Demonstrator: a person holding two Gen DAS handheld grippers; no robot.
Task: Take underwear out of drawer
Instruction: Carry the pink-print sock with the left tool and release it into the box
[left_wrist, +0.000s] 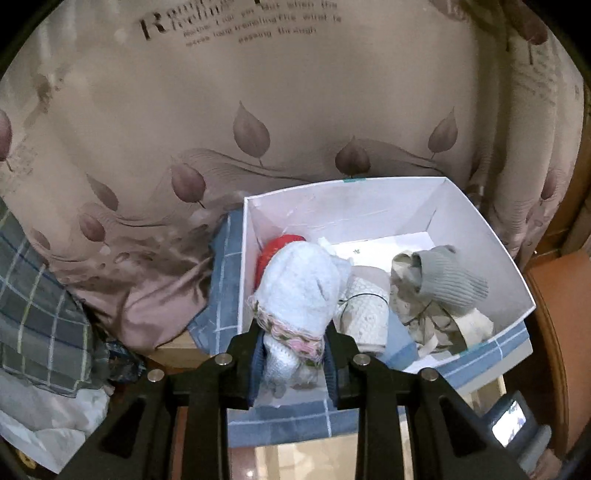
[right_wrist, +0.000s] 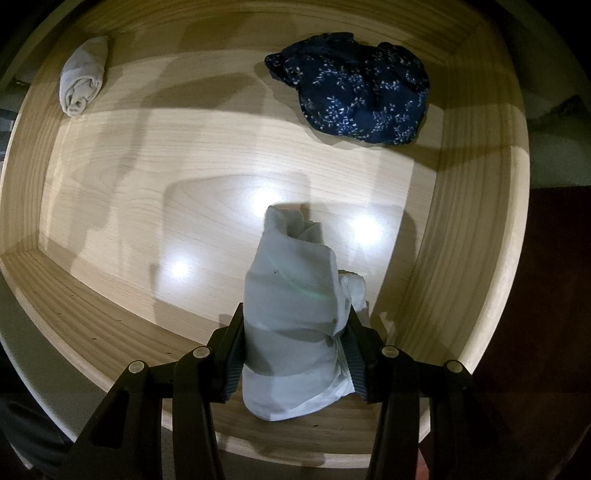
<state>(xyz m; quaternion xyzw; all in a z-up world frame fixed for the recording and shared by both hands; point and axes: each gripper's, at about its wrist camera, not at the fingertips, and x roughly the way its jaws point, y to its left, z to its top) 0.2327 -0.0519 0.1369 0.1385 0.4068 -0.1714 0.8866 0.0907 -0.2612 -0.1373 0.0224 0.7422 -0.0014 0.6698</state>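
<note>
The right claw (right_wrist: 295, 347) points down into the wooden drawer (right_wrist: 92, 325), pinching a rolled pale grey-white piece of underwear (right_wrist: 295, 302) whose far end rests on the drawer floor near the right wall. At the far left lies a small rolled beige piece (right_wrist: 83, 77); at the far right, a crumpled navy floral piece (right_wrist: 354, 88).

The left claw (left_wrist: 293, 358) is pressed onto a pale blue fuzzy roll with a pink and green knitted band (left_wrist: 295, 295), held above the near left corner of a white box (left_wrist: 480, 229). Inside sit a red item (left_wrist: 273, 247), a cream crocheted roll (left_wrist: 365, 310) and a grey ribbed garment (left_wrist: 447, 280). A leaf-printed beige cloth (left_wrist: 258, 110) fills the far side.
</note>
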